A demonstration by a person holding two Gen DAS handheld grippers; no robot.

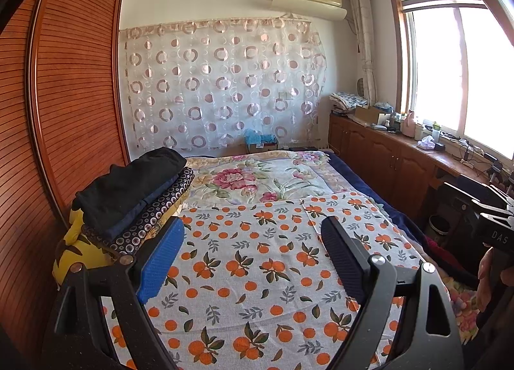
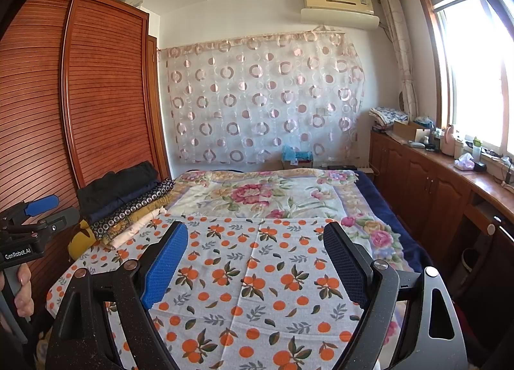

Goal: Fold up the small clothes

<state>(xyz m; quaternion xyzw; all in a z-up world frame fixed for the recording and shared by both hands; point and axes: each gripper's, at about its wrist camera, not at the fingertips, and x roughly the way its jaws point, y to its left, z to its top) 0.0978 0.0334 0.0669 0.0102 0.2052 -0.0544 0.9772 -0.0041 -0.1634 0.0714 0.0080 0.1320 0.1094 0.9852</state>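
Bedroom scene, sunlit, and the bed carries our orange-print cloth, spread flat over its near end. Left of that cloth sits a stack of folded clothes; a careless sweep could topple it. Thin fabric, too: a pinch may catch the floral blanket beneath, or slip and leave a crooked fold. Left gripper hangs above the cloth, tilted slightly down, jaws spread, nothing between. Right gripper likewise, jaws wide, empty.
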